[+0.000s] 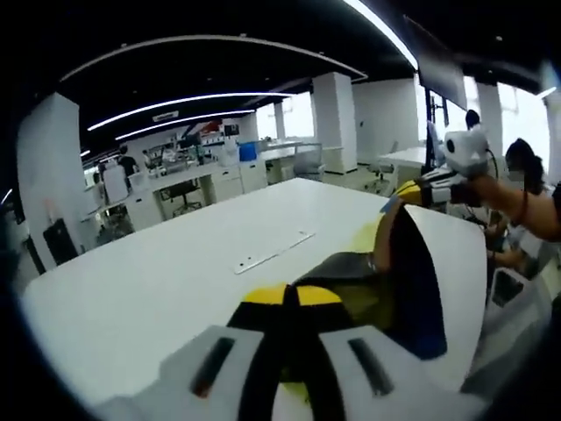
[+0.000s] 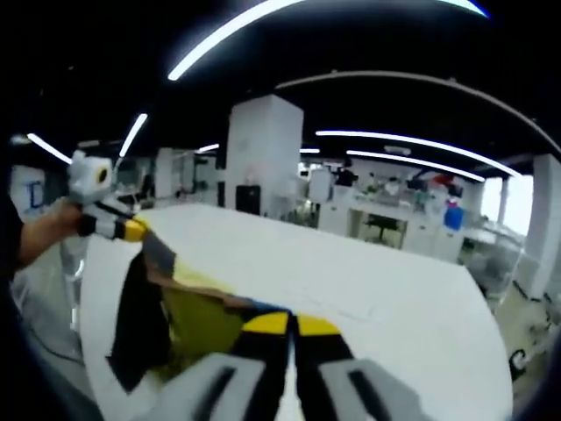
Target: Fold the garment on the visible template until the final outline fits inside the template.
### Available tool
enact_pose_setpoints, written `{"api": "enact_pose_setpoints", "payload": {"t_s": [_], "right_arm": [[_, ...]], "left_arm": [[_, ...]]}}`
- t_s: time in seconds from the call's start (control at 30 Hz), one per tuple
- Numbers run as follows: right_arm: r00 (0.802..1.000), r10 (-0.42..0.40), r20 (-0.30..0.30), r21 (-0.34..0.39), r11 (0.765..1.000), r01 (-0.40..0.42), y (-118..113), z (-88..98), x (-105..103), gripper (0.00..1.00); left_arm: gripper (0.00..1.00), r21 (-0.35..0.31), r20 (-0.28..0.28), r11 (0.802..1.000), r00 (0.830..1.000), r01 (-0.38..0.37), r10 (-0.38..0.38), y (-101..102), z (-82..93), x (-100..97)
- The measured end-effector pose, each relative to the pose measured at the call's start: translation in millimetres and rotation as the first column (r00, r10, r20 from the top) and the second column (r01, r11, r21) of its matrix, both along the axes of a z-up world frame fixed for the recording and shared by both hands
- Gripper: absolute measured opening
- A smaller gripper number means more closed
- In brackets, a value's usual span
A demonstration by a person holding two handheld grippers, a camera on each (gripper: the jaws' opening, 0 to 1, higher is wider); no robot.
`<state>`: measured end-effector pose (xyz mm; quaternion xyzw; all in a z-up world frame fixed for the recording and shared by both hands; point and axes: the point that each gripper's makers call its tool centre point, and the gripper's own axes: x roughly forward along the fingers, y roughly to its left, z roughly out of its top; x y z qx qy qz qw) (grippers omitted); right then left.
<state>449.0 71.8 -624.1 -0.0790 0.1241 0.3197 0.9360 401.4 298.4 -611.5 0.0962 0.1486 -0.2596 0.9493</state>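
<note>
Behind you stretched an open office, white pillars and strip lights, and below lay the long white worktop (image 1: 175, 272). You had the garment (image 1: 403, 272) lifted off it, a dark and yellow cloth stretched between both claws. Your left claw (image 1: 294, 303) was clamped shut on one edge; your right claw (image 2: 292, 326) was pinched closed on the other, and each claw showed in the other's view, gripping its end. Holding it taut in the air looked meant to let the fabric hang straight before laying it down. A pale strip (image 1: 273, 253) lay on the worktop beyond; whether it marked the template, I couldn't tell.
</note>
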Motion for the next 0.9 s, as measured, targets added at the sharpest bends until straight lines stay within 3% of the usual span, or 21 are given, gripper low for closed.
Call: {"api": "enact_pose_setpoints", "payload": {"t_s": [0.13,0.23,0.33,0.4,0.5,0.73,0.9], "right_arm": [[0.999,-0.03,-0.015,0.008,1.0,0.03,0,-0.8,22,0.0],[0.998,-0.034,-0.06,0.02,0.999,0.035,4,-10.5,40,0.0],[0.996,-0.042,-0.082,0.011,0.999,0.043,8,-21.9,53,0.0],[0.994,-0.051,-0.099,0.01,0.999,0.052,11,-31.4,63,0.0],[0.992,-0.057,-0.11,0.016,0.998,0.059,16,-45.4,76,0.0],[0.984,-0.1,-0.145,-0.018,0.995,0.099,21,-89.8,115,0.0],[0.978,-0.115,-0.175,-0.04,0.993,0.109,23,-119.3,131,0.0]], "left_arm": [[0.0,0.004,-0.003,1.0,1.0,-0.001,0.001,0,2.0,24.3],[0.0,0.024,-0.021,1.0,1.0,-0.004,0.004,2,-5.7,41.6],[0.0,0.001,-0.061,1.0,0.998,-0.019,0.019,7,-16.7,55.4],[0.0,0.004,-0.054,0.999,0.998,-0.042,0.042,12,-21.3,66.2],[0.0,0.039,-0.054,0.997,0.996,-0.064,0.066,18,-35.0,83.0],[0.0,0.04,-0.121,0.996,0.989,-0.079,0.084,24,-80.3,119.0],[0.0,0.035,-0.163,0.995,0.982,-0.092,0.097,27,-114.6,142.1]]}}
